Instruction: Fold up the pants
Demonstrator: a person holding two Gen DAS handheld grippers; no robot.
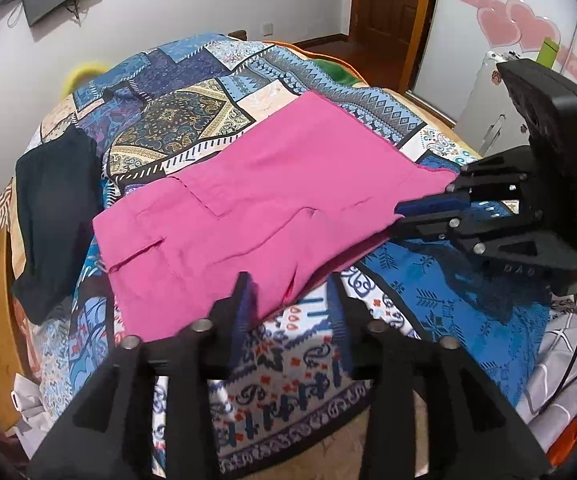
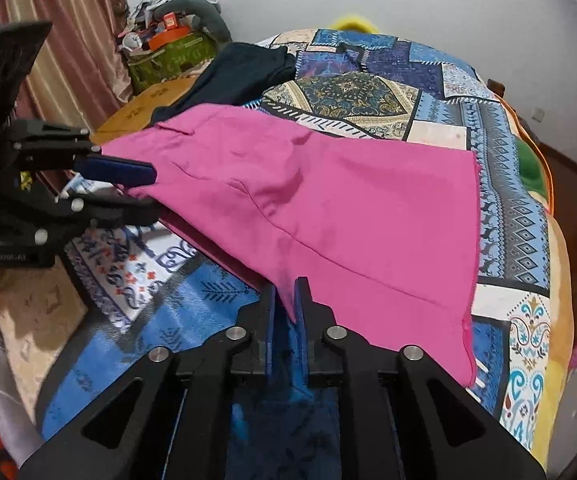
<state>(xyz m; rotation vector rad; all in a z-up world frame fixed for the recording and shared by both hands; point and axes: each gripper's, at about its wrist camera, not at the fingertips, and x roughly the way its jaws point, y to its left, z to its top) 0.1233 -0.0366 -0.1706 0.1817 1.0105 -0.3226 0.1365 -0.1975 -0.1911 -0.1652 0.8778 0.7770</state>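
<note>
So the pants lie flat across the middle of the left wrist frame, on the quilt, long axis running from lower left to the right edge. Both claws sit on the near long edge, one toward each end.

My left gripper is at bottom centre of its own frame. Its jaws look spread, with the near hem running over the left finger; from the right wrist frame, at mid left, the two fingers appear to bracket that edge above and below, but I cannot tell whether they actually pinch it.

My right gripper is at bottom centre of the right wrist frame, jaws pressed together on a tuck of pink cloth. The fabric rises into a small tent at the pinch, so that edge is lifted off the quilt.

From either claw the bulk of the pants lies ahead and away, toward the top of the frame. I judge the coming fold carries this near edge over to the far one, across the long axis, and both hands need to travel together.

A dark garment lies at mid left, just beside the pants.
</note>
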